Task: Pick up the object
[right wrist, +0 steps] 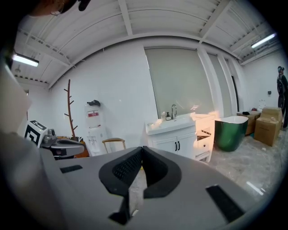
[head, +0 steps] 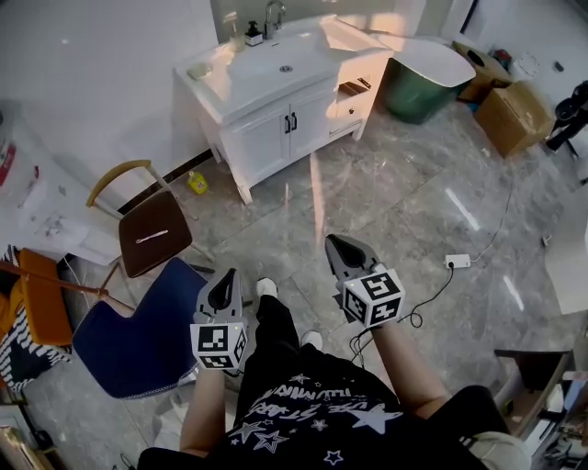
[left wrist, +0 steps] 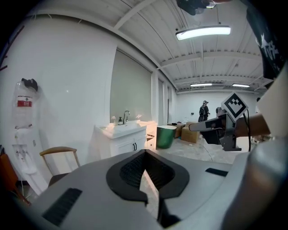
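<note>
I stand on a grey marble floor and hold both grippers at waist height, pointing ahead. My left gripper is shut with nothing in it, and its jaws meet at the tip in the left gripper view. My right gripper is also shut and empty, its tips touching in the right gripper view. Ahead stands a white vanity with a faucet and a small dark bottle. A small yellow object lies on the floor by the vanity's left leg. Both grippers are far from all of these.
A wooden chair with a brown seat and a blue chair stand at my left. A green tub and cardboard boxes are at the back right. A white power strip with a black cable lies to the right.
</note>
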Motion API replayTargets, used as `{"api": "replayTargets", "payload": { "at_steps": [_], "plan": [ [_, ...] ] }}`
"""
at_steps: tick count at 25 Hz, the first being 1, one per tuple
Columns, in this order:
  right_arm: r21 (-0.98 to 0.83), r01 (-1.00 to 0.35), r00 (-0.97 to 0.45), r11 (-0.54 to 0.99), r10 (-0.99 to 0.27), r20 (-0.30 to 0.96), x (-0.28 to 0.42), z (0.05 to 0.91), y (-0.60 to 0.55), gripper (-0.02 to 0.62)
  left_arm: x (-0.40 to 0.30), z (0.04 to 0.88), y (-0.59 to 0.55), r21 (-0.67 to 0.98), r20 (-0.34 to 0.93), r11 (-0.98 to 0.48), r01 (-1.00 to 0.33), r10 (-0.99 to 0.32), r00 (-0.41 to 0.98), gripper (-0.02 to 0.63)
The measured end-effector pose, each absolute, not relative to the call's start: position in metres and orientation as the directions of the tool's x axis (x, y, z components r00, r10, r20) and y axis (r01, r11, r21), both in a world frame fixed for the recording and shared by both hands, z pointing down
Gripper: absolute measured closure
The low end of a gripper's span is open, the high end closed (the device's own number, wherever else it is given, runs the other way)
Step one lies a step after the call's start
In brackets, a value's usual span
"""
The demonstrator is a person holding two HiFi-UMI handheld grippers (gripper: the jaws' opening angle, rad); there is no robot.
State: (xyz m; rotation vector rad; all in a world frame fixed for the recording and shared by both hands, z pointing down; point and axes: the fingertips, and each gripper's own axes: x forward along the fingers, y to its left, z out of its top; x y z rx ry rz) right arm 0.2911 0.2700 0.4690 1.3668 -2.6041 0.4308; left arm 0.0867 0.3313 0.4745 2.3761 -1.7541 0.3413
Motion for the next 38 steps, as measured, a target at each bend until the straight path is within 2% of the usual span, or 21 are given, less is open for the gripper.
{"api": "replayTargets", "payload": {
  "at_steps": [9,10,11,12,15,17,22,29,38],
  "plan": [
    [-0.245,-0.826,-0.557,0.507,-0.798,0.229,0.274,0.462,0.204,0.578,0.043,0.469,0.258,0.004,0.256,-0.274,-0.962,-0.929,0.266,0.591],
    [-0.249,-0.821,-0.565,0.514,-0.795,0.222,0.267,0.461,0.193,0.546,0.037,0.471,0.246,0.006,0.257,-0.277,-0.961,-0.928,0.269,0.591],
    [-0.25,-0.818,-0.57,0.518,-0.792,0.221,0.261,0.461,0.179,0.452,0.033,0.474,0.232,0.011,0.26,-0.281,-0.96,-0.926,0.274,0.591],
    [-0.249,-0.818,-0.57,0.519,-0.79,0.227,0.255,0.461,0.163,0.406,0.029,0.477,0.216,0.016,0.264,-0.287,-0.958,-0.923,0.281,0.591],
    [-0.239,-0.825,-0.562,0.512,-0.785,0.26,0.235,0.463,0.11,0.327,0.016,0.485,0.168,0.033,0.277,-0.308,-0.951,-0.911,0.305,0.591],
    [-0.237,-0.827,-0.561,0.51,-0.778,0.282,0.218,0.466,0.077,0.302,0.0,0.488,0.138,0.036,0.279,-0.312,-0.949,-0.909,0.309,0.591],
    [-0.227,-0.824,-0.567,0.52,-0.755,0.329,0.17,0.471,0.013,0.288,-0.053,0.486,0.083,0.047,0.271,-0.261,-0.964,-0.926,0.263,0.591],
    [-0.254,-0.809,-0.588,0.53,-0.739,0.33,0.108,0.473,-0.045,0.288,-0.121,0.478,0.036,0.033,0.266,-0.206,-0.978,-0.942,0.207,0.591],
    [-0.252,-0.78,-0.626,0.573,-0.703,0.337,0.059,0.468,-0.109,0.29,-0.163,0.471,-0.003,0.055,0.247,-0.136,-0.989,-0.958,0.146,0.591]
  ]
}}
